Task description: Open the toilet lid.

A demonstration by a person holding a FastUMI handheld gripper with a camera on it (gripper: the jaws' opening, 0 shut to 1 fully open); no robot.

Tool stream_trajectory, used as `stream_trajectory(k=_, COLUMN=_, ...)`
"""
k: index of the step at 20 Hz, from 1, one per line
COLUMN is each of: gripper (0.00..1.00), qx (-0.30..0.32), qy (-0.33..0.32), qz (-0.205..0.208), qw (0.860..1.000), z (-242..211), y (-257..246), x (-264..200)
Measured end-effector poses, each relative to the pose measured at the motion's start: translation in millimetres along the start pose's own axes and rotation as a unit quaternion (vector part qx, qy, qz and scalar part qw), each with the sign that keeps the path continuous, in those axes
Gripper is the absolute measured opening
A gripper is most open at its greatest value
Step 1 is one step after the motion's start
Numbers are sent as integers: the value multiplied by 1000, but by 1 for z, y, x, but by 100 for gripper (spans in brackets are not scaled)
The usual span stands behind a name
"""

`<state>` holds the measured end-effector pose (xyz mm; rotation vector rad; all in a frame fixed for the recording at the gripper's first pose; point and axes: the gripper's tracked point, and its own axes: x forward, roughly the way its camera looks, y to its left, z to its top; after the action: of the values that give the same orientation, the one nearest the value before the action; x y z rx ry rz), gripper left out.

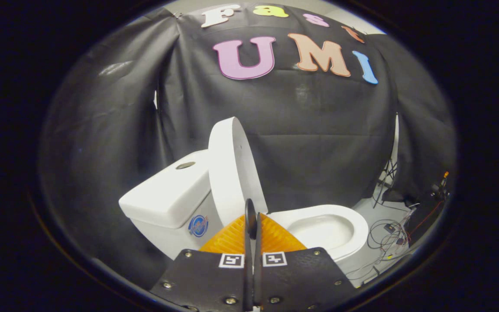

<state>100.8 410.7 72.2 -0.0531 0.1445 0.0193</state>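
The toilet lid (232,173) stands raised just beyond the closed, empty tool (251,216).

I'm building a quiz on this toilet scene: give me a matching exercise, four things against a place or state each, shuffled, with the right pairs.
Things:
1. white oval toilet lid
2. white ceramic tank
3. white toilet bowl
4. gripper

States or places:
A. uncovered, ahead of the fingers
B. fingers closed together, holding nothing
C. raised upright
D. behind the lid, round button on top

Pairs: 1-C, 2-D, 3-A, 4-B
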Motion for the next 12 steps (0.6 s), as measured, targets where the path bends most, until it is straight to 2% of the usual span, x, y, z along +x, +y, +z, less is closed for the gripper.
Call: stream_trajectory(k=12, gripper=2, qx=-36, qy=12, qz=19, qw=999, z=-6, y=21, x=-2)
